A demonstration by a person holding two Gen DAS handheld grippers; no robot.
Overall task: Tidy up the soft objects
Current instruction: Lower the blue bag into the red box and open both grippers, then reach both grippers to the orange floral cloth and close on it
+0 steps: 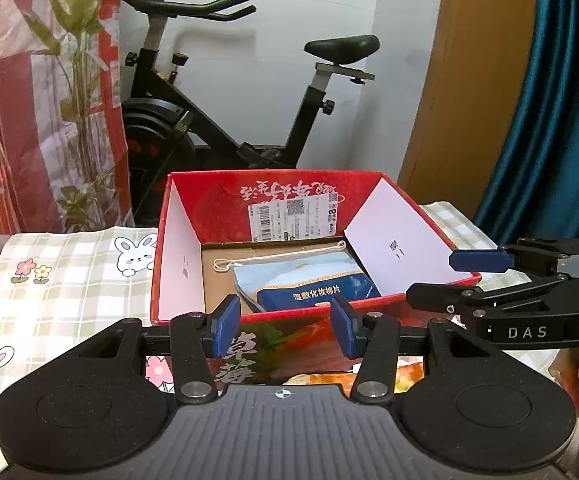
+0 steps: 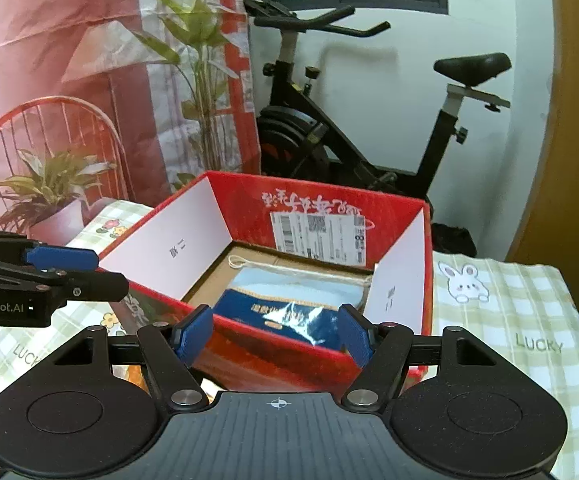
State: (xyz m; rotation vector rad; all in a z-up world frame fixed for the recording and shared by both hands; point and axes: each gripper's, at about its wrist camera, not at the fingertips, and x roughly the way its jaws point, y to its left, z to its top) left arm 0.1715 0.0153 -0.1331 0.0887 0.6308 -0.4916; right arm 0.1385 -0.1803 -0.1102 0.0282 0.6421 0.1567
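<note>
Blue cotton-pad pouch (image 1: 309,280), seemingly flat, inside red box (image 1: 273,196)

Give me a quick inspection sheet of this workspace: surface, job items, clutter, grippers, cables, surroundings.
Surface: checked tablecloth with bunny and flower prints.
Job's things: blue cotton-pad pouch lying inside the open red box; shipping label on the box's far wall.
Clutter: nothing seen.
Grippers: left gripper and right gripper both in front of the box, jaws open, holding nothing.
Cables: nothing seen.
Surroundings: exercise bike behind the box, potted plant, blue curtain.
</note>
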